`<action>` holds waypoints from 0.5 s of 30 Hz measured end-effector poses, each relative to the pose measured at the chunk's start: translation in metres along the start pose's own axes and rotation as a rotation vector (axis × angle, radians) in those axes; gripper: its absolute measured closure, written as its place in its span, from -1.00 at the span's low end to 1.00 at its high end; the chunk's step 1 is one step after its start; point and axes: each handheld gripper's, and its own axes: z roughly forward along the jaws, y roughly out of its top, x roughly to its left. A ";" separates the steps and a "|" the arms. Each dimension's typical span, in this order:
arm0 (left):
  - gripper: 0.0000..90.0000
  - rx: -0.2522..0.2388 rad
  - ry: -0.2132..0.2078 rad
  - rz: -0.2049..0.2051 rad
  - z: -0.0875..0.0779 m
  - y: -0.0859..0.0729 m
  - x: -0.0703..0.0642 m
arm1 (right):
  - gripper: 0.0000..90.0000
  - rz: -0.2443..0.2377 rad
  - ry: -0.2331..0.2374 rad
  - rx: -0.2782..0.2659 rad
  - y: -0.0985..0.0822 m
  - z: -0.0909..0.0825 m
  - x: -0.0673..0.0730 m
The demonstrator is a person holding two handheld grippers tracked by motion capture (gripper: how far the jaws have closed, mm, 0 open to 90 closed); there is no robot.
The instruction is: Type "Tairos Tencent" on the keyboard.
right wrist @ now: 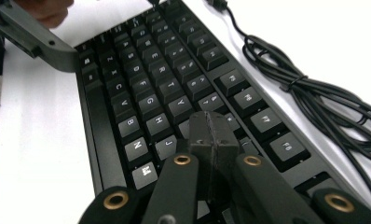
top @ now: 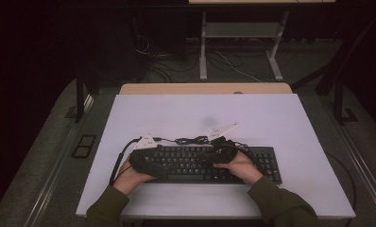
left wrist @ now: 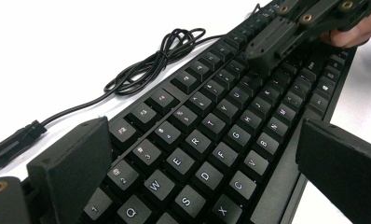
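A black keyboard (top: 266, 163) lies along the near side of the white table (top: 200, 113). My left gripper (top: 155, 163) is at the keyboard's left end. In the left gripper view its jaws stand wide apart across the keyboard (left wrist: 211, 126), one against the back edge and one against the front edge. My right gripper (top: 220, 150) is shut with nothing between its jaws. Its joined tip (right wrist: 211, 133) rests on the keys in the middle of the keyboard (right wrist: 146, 93). The left gripper view shows the right gripper (left wrist: 263, 59) from afar, pressing on those keys.
The keyboard's black cable (top: 191, 140) lies coiled on the table just behind the keyboard, with its plug (left wrist: 11, 144) loose near the left end. A wooden strip (top: 205, 88) borders the far table edge. Beyond it stands a desk frame (top: 203, 47) on dark floor.
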 end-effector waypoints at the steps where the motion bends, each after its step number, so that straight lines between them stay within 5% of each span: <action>1: -0.93 0.000 0.000 0.001 0.000 0.000 0.000 | 0.98 -0.003 -0.004 0.006 0.000 0.001 0.000; 15: -0.93 0.001 -0.001 -0.001 0.001 0.000 0.000 | 0.98 0.001 -0.006 0.034 -0.001 0.006 0.000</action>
